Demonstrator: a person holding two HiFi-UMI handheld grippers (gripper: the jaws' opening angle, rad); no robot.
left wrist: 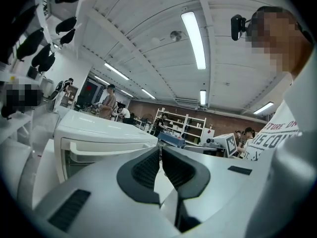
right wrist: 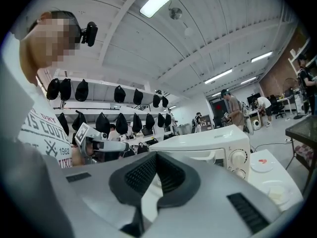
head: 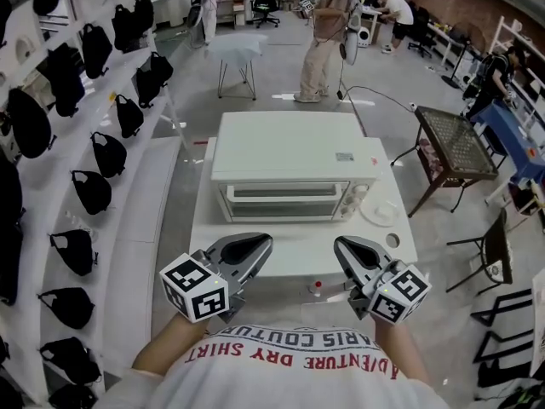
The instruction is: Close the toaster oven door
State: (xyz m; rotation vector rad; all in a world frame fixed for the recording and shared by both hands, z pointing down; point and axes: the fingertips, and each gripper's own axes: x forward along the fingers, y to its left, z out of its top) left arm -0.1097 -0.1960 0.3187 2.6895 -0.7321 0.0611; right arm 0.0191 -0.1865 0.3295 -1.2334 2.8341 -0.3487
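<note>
Mid-table, straight ahead, found toaster oven (head: 289, 164) standing square on white table (head: 298, 254), front turned toward the person. Read door (head: 281, 201) as upright and flush with the front, handle bar along its top edge. Judged it closed already, so little or nothing left of the job. Noted left gripper (head: 262, 247) and right gripper (head: 342, 247) low over the table's near edge, well short of the oven, touching nothing. Checked both gripper views: left pads (left wrist: 146, 170) drawn tight together with nothing between, right pads (right wrist: 141, 175) likewise. Took the closed tips for a pushing posture rather than a grasping one, since a drop-down door wants a nudge on its face, not a pinch. Took the spacing, one gripper either side of the oven's middle and both aimed roughly level at its front, as readiness to press evenly if any gap remained. Marked small plate (head: 379, 211) just beside the oven's right end, clear of the door's swing. Marked person (head: 325, 32) standing on the floor well beyond the table, not involved.
</note>
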